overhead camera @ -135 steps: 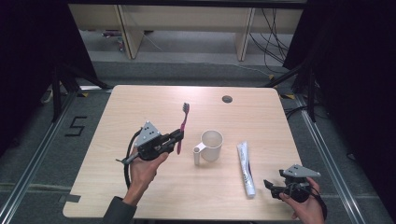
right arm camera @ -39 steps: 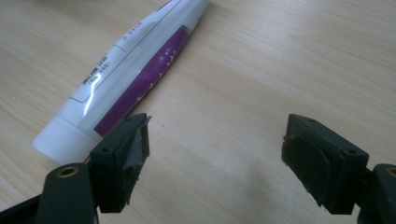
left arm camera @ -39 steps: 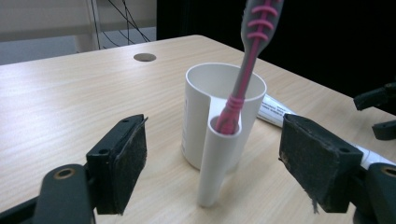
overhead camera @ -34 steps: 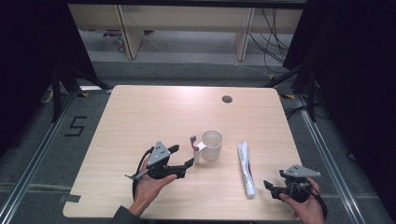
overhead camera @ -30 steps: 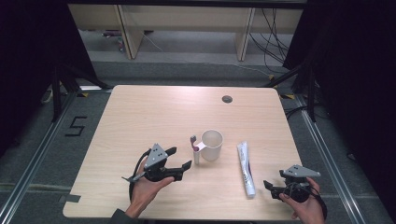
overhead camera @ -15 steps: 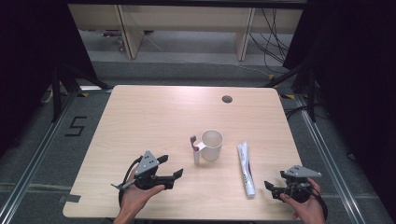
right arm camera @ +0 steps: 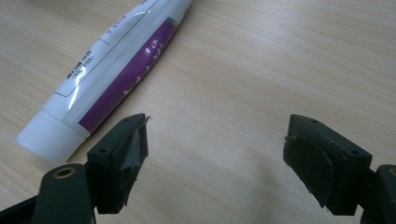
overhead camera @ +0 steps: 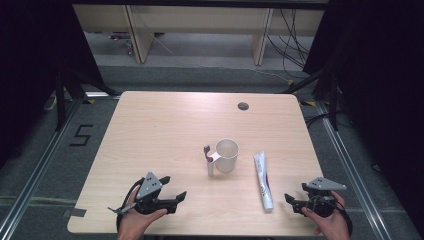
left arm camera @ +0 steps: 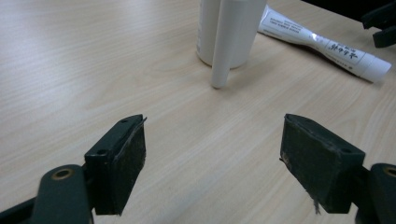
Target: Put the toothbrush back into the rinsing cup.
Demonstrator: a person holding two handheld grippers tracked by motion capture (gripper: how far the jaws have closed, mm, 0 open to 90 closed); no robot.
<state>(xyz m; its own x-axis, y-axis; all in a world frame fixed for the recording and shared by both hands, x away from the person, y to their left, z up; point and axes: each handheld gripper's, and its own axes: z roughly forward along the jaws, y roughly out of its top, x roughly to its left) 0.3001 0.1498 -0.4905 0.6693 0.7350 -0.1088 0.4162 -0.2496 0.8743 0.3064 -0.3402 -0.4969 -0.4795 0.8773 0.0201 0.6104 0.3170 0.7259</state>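
A white mug [overhead camera: 228, 154] stands mid-table, its handle toward the near side. A toothbrush [overhead camera: 207, 149] leans out of it to the left, dark head up. To its right a white and purple toothpaste tube [overhead camera: 263, 180] lies flat, cap toward the front edge. My left gripper [overhead camera: 174, 188] rests near the front left edge, open and empty, well short of the mug. In the left gripper view the mug [left arm camera: 229, 27] and tube [left arm camera: 322, 43] lie beyond the open left gripper [left arm camera: 212, 161]. My right gripper [overhead camera: 295, 194] sits open at the front right. The tube [right arm camera: 116, 70] lies just left of the right gripper [right arm camera: 215, 161].
A dark grommet hole [overhead camera: 243, 106] sits near the table's far edge. The wooden table [overhead camera: 160, 125] has bare room on its left half and far side. Metal rails and a taped floor mark [overhead camera: 80, 135] flank the table; shelving stands behind.
My left gripper let go of the toothbrush, which now stands in the mug, and drew back toward the front left edge. The right gripper has stayed put.
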